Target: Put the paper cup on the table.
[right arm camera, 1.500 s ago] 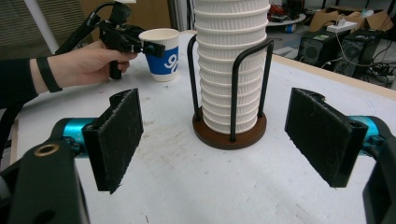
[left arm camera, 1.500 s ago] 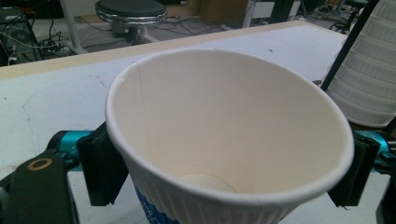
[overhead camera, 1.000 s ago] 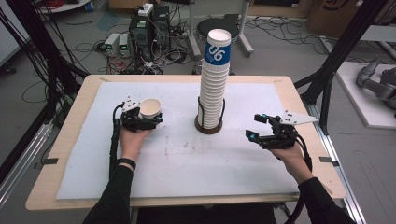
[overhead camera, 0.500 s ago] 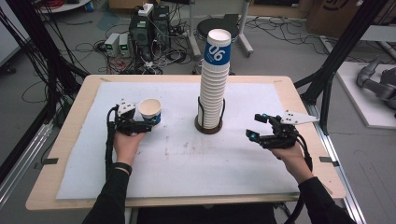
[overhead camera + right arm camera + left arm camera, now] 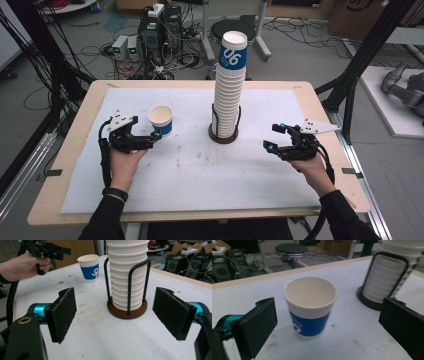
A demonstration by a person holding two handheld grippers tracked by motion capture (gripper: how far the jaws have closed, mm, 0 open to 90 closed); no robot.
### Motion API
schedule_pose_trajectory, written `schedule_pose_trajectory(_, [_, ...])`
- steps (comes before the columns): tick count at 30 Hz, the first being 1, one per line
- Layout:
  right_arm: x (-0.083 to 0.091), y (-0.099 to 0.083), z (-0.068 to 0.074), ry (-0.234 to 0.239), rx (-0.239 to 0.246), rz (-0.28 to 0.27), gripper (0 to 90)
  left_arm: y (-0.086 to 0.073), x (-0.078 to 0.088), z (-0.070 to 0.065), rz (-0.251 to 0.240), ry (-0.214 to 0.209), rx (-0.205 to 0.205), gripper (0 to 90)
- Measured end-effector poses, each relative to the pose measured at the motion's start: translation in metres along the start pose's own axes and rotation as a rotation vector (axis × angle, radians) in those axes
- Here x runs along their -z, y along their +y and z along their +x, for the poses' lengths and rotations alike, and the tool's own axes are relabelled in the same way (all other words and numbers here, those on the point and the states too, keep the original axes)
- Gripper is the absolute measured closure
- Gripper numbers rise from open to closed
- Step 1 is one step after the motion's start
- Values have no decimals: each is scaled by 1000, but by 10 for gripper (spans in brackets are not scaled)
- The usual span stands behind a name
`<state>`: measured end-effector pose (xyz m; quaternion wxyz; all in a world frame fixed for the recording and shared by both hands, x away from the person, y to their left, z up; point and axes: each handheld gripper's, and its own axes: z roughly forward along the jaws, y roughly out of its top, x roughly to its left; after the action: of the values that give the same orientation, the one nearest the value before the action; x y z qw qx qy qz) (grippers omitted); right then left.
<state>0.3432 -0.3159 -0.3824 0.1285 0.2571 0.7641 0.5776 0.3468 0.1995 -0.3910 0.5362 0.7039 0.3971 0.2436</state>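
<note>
i've just set the paper cup [image 5: 160, 119] upright on the white surface [image 5: 200, 185], left of the cup stack [image 5: 229, 85]. the left gripper [image 5: 150, 137] has backed off, jaws wide and empty (placing looks done). the right gripper [image 5: 274, 137] waits, jaws wide, nothing held.

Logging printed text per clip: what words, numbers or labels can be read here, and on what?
"06": white on the blue band of the top cup of the stack, high view.
"9", cut off: blue band of the single cup, right gripper view.
Its print in the left gripper view is too blurred to read.
</note>
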Motion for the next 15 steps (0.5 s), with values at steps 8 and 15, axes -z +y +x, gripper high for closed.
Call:
schedule_pose_trajectory(8, [-2, 0, -1, 1, -7, 11, 196, 15, -14, -48, -44, -241, -109, 17])
schedule_pose_trajectory(15, [-1, 0, 2, -2, 10, 11, 196, 10, -32, -77, -43, -347, -154, 17])
